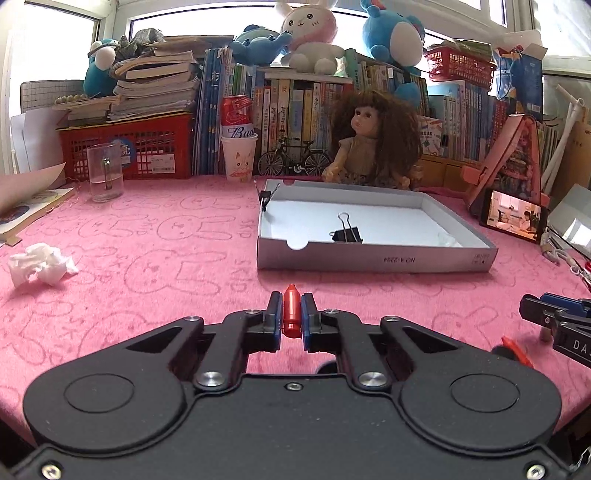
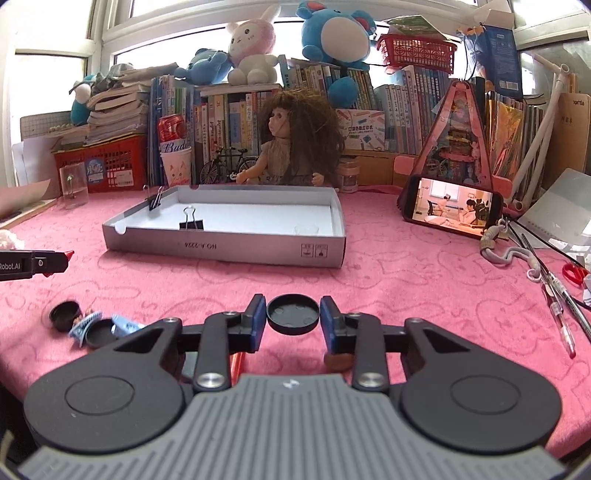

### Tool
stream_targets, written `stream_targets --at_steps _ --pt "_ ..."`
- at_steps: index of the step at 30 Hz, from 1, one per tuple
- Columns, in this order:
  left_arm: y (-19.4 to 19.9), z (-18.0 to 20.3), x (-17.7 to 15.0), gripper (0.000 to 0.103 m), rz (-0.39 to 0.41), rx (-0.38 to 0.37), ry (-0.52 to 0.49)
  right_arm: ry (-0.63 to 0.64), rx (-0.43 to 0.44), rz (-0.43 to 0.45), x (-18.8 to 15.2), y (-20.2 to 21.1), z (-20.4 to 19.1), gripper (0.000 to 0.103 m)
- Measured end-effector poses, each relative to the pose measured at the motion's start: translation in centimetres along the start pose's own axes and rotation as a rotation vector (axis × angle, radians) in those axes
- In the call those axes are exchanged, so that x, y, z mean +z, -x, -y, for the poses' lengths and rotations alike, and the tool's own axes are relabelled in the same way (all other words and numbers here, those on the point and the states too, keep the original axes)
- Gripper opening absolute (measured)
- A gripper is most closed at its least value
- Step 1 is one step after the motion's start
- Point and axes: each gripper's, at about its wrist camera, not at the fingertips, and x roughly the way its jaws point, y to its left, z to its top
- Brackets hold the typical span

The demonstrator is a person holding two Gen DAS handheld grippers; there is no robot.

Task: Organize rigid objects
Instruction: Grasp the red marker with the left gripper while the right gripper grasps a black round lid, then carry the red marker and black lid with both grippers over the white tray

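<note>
Daylight pours in through the windows [image 1: 184, 22] behind the books, blown out white, backlighting the plush toys [image 1: 310, 33]. The pink counter [image 1: 147, 258] is evenly lit with soft shadows. Fisheye bends the edges, corners dark; the phone screen [image 2: 452, 206] glows.

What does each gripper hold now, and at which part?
Left gripper holds a red crayon-shaped piece by its sides, tip forward. Right gripper holds a black round lid by opposite edges.
</note>
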Motion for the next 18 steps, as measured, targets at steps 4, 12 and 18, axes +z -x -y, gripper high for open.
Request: stream_targets --at_steps 4,12,18 --pt "-1.2 0.2 1.6 0.009 -0.010 -0.008 0.018 -0.012 -0.003 0.000 1.2 -0.8 0.3 0.036" --pt "-3.3 0.7 3.9 0.009 -0.004 -0.021 0.026 -0.061 0.003 -0.004 3.3 -2.8 1.0 0.036" --pt "-4.4 1.2 5.3 0.009 -0.001 -0.039 0.043 -0.079 0.018 0.012 5.0 -4.2 1.0 0.036"
